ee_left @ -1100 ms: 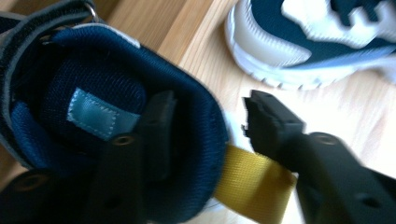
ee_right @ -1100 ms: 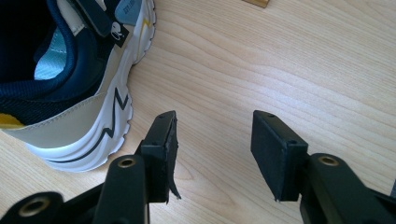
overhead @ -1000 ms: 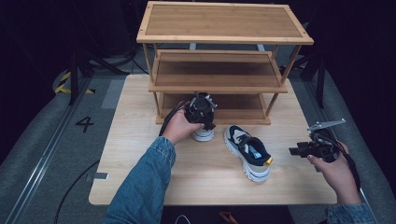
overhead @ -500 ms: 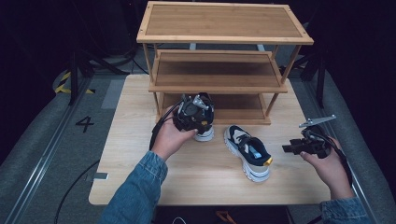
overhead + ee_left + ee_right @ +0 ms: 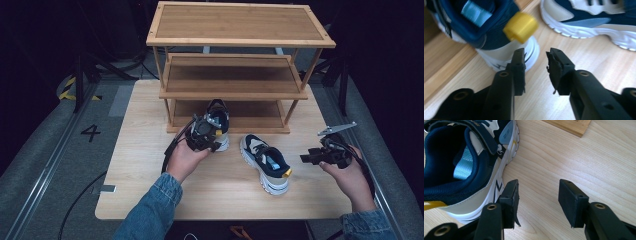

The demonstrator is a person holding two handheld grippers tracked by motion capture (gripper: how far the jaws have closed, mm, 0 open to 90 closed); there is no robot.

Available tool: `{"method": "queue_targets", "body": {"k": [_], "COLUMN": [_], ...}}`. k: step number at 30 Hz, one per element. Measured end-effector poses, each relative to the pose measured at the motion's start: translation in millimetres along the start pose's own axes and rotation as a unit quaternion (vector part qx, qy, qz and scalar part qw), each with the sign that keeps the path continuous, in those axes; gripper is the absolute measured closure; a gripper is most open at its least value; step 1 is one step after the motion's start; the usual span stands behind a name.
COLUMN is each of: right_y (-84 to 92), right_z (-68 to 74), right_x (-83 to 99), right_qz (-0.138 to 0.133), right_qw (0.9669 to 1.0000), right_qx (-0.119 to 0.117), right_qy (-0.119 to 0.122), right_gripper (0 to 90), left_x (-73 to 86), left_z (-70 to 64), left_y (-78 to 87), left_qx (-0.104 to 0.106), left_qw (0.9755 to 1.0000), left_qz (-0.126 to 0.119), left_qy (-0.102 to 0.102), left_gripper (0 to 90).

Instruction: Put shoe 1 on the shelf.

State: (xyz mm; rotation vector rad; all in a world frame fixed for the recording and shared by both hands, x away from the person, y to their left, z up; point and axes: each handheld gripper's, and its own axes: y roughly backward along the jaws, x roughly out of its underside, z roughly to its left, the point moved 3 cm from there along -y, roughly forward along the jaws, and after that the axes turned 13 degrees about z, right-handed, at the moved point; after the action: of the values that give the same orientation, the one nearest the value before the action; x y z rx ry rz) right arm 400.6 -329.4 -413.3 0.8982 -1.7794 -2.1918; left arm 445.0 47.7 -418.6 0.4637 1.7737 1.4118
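A navy and white shoe [image 5: 218,114] stands with its toe on the rack's bottom shelf and its heel out over the table. Its heel and yellow pull tab [image 5: 520,26] sit just beyond my left gripper [image 5: 536,56], which is open and holds nothing. In the high view my left gripper [image 5: 214,136] is right behind that heel. The matching second shoe [image 5: 266,162] lies on the table, toe toward the rack. My right gripper [image 5: 306,158] stands open to its right, and the right gripper view shows the shoe's heel [image 5: 461,167] beside my open right gripper [image 5: 539,187].
A three-tier wooden shoe rack [image 5: 232,90] stands at the back of the light wooden table [image 5: 145,165]; its top two shelves are bare. A corner of the rack's base [image 5: 569,126] lies ahead of the right gripper. Dark floor and cables surround the table.
My left gripper has drawn back toward the person and now sits open behind the first shoe's heel. The right gripper has shifted slightly toward the second shoe.
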Motion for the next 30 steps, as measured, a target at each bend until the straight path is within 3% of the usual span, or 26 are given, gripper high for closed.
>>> {"method": "queue_targets", "body": {"k": [4,7,11,15,18,21,27,30], "right_y": [1.5,3.0,5.1,6.7,7.9,8.5,7.1,7.2], "right_z": [-0.1,-1.1,-2.5,-3.3,-3.5,-3.1,-3.1,-2.7], "right_x": [1.8,3.9,7.4,10.7,12.0,12.2,11.4,11.1], "right_qz": [-0.002,-0.005,-0.007,-0.007,-0.009,-0.009,-0.008,-0.008], "right_qw": [1.0,1.0,0.9999,0.9999,0.9999,0.9999,0.9999,0.9999], "right_qx": [0.002,0.004,0.008,0.008,0.01,0.01,0.01,0.01], "right_qy": [0.002,-0.002,-0.005,-0.009,-0.009,-0.01,-0.007,-0.005], "right_gripper": [52.0,52.2,52.3,52.4,52.4,52.4,52.4,52.4], "left_x": [-1.6,-5.9,-9.3,-13.8,-17.8,-22.6,-30.9,-35.9], "left_z": [6.6,7.2,9.1,12.0,13.5,18.4,27.6,30.5], "left_y": [-9.8,-16.6,-15.8,-13.2,-10.2,-10.1,-14.9,-18.6], "left_qx": [0.008,0.0,0.012,0.014,0.015,-0.005,0.018,0.02], "left_qw": [0.9997,0.9998,0.9992,0.9994,0.9992,0.9994,0.9986,0.9986], "left_qz": [0.007,0.008,0.011,0.009,0.004,0.0,-0.013,-0.02], "left_qy": [0.02,0.019,0.036,0.03,0.038,0.035,0.047,0.046], "left_gripper": [69.0,68.5,73.9,75.1,75.4,73.1,71.5,69.9]}}
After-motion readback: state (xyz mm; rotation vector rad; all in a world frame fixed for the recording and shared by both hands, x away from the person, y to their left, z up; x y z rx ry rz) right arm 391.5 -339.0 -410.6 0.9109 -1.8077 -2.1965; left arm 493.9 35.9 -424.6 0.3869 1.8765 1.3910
